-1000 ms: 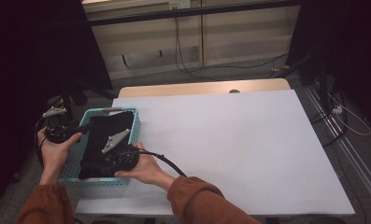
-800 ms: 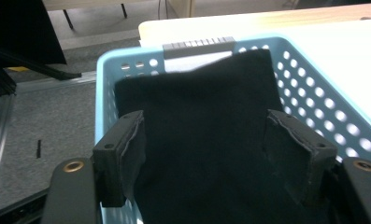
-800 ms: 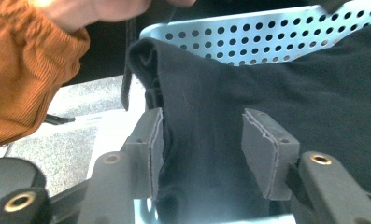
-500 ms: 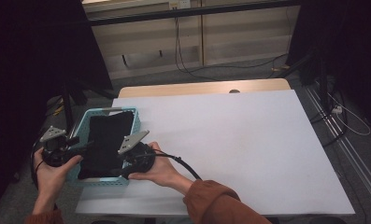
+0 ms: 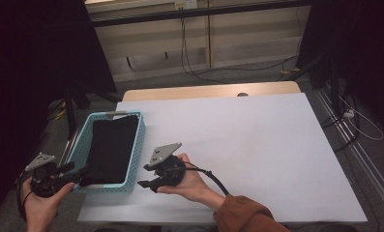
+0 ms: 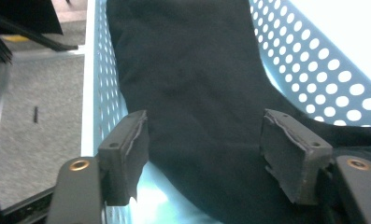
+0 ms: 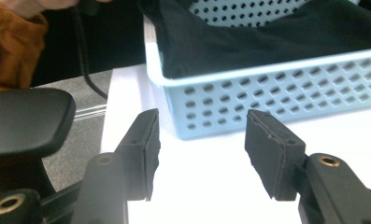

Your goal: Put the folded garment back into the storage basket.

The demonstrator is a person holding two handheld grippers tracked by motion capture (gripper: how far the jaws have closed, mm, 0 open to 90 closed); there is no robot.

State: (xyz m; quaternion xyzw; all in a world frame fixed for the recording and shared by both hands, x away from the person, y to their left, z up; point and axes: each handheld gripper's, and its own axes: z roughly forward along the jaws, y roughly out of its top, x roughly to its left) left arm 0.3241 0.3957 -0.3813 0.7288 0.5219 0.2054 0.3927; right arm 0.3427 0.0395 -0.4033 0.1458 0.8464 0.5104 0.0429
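The white bench point(image 5: 257, 145) takes up the middle of the high view, bare apart from what sits at its left edge. There, in the lower left of the frame, stands a light-blue perforated basket point(image 5: 136, 145), and a black cloth point(image 5: 110, 147) lies inside it, covering most of its floor. In the left gripper view the cloth rises up the middle of the frame, with the basket's holed wall in the upper right.

The right gripper point(image 5: 148, 182) sits low and centre-left in the high view, held in a hand just beside the basket's near right corner, over the bench. In the right gripper view its jaws have just been opening and stand moderately apart with nothing between them, the basket's wall across the upper frame beyond.

The left gripper point(image 5: 81, 171) is at the bottom left, at the basket's near left corner. Its jaws stand wide; the cloth lies between them, apparently without the pads pressing on it, though the dark fabric makes this hard to judge.
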